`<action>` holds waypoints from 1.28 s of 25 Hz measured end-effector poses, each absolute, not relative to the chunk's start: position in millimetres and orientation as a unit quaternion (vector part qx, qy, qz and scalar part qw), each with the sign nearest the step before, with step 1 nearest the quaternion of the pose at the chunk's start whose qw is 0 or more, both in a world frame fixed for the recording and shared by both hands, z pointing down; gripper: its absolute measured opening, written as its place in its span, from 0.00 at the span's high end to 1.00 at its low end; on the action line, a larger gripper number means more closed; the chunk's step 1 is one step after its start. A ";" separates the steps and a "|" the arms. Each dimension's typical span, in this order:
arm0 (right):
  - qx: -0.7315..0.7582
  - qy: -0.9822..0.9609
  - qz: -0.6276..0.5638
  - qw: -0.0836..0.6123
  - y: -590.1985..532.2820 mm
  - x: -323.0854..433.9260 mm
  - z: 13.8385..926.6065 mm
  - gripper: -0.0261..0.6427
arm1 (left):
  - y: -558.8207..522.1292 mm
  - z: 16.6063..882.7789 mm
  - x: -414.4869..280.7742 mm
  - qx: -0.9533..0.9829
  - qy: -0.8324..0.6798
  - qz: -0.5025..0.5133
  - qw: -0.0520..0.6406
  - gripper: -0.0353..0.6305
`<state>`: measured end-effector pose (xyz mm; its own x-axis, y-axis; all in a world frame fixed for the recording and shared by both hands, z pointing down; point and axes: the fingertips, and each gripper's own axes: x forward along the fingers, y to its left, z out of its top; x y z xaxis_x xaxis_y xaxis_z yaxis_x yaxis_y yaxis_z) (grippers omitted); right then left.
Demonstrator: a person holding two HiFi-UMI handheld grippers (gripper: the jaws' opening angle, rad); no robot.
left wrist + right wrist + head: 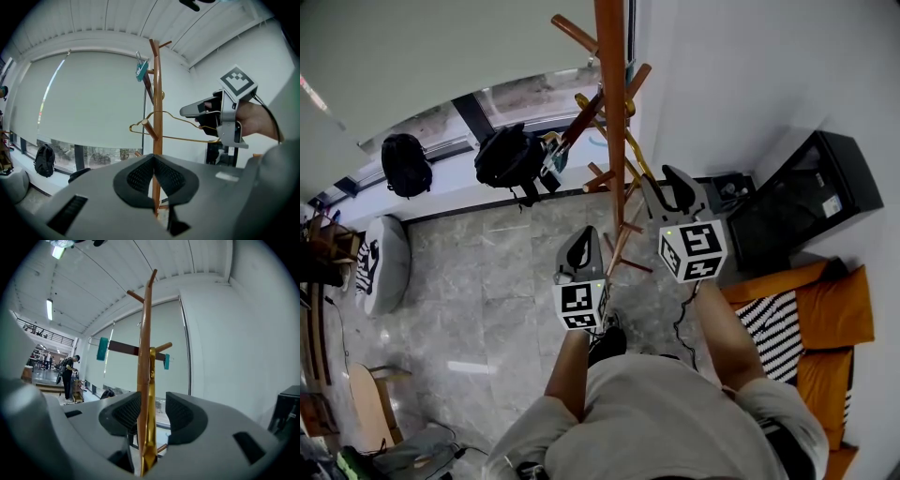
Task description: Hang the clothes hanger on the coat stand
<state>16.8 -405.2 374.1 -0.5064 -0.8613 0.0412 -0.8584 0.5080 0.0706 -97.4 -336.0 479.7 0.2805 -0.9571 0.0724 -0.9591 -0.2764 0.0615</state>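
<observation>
Coat stand [610,112]: wooden pole, upright, angled pegs up its length. It stands on the tile floor [487,281] close to the white wall.

Black backpack [511,155] is by the window behind the stand.

Dark hanger with teal clips [131,348] sits high on the stand, bar roughly level.

Gold wire hanger [178,138]: its hook is over a lower peg [149,129] on the stand's left side in the left gripper view. The body runs out level to the right, away from the pole, and the far end reaches the right tool.

Right tool [152,401]: jaws apart, pointing level at the pole. The hanger's end stands edge-on between the pads, with a gap on each side and neither pad pressing it.

Left tool [153,159]: jaws together at the tips, nothing between them. It is held lower and left of the right tool, aimed at the pole and clear of the hanger.
</observation>
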 end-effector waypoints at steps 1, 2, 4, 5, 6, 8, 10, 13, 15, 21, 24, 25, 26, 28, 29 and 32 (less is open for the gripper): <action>0.495 -0.868 -0.025 0.025 -402.8 17.7 369.5 0.74 | -334.0 478.9 -97.6 0.798 -0.600 0.010 0.046 0.93; 0.495 -0.868 -0.029 0.014 -400.4 19.0 364.6 0.74 | -331.9 477.9 -97.6 0.798 -0.601 0.009 0.045 0.93; 0.496 -0.868 -0.039 -0.009 -394.7 22.6 355.1 0.73 | -327.6 476.5 -96.6 0.798 -0.602 0.009 0.042 0.93; 0.496 -0.867 -0.044 -0.022 -391.3 25.1 350.0 0.73 | -325.3 476.3 -95.7 0.798 -0.602 0.008 0.041 0.93; 0.496 -0.866 -0.051 -0.035 -387.8 27.6 344.7 0.73 | -323.2 476.0 -94.9 0.797 -0.602 0.007 0.040 0.93; 0.495 -0.865 -0.061 -0.058 -381.5 31.8 334.0 0.73 | -320.1 474.1 -93.7 0.797 -0.603 0.006 0.038 0.93; 0.491 -0.865 -0.067 -0.074 -376.4 34.3 325.5 0.73 | -317.5 471.0 -92.9 0.797 -0.602 0.006 0.037 0.93; 0.492 -0.865 -0.068 -0.078 -370.3 37.1 322.2 0.73 | -313.2 469.0 -92.5 0.797 -0.602 0.004 0.036 0.93; 0.493 -0.864 -0.067 -0.079 -363.6 39.5 322.3 0.73 | -308.3 469.1 -91.8 0.798 -0.602 0.005 0.034 0.93; 0.494 -0.862 -0.068 -0.087 -341.9 50.7 317.4 0.73 | -293.1 462.9 -82.5 0.801 -0.598 0.004 0.027 0.93; 0.494 -0.864 -0.063 -0.080 -330.3 56.4 323.3 0.75 | -282.7 463.1 -75.7 0.803 -0.595 0.005 0.026 0.93; 0.494 -0.864 -0.060 -0.076 -326.2 58.3 327.3 0.77 | -278.9 462.9 -73.8 0.803 -0.595 0.005 0.026 0.93; 0.495 -0.864 -0.057 -0.071 -321.8 60.0 332.2 0.79 | -274.8 463.1 -72.2 0.803 -0.595 0.004 0.026 0.93; 0.497 -0.864 -0.051 -0.059 -311.7 63.1 344.1 0.85 | -265.7 464.4 -69.7 0.804 -0.594 0.005 0.026 0.93; 0.498 -0.864 -0.048 -0.053 -306.3 64.3 350.4 0.86 | -260.7 465.4 -68.7 0.804 -0.594 0.006 0.026 0.93; 0.499 -0.865 -0.039 -0.038 -289.6 67.9 367.6 0.90 | -244.1 468.0 -65.1 0.803 -0.595 0.008 0.027 0.93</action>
<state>67.9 -289.6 367.6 -0.4981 -0.8607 -0.1053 -0.8667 0.4980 0.0298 -65.1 -244.1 468.0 0.2925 -0.9552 0.0447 -0.9560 -0.2912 0.0346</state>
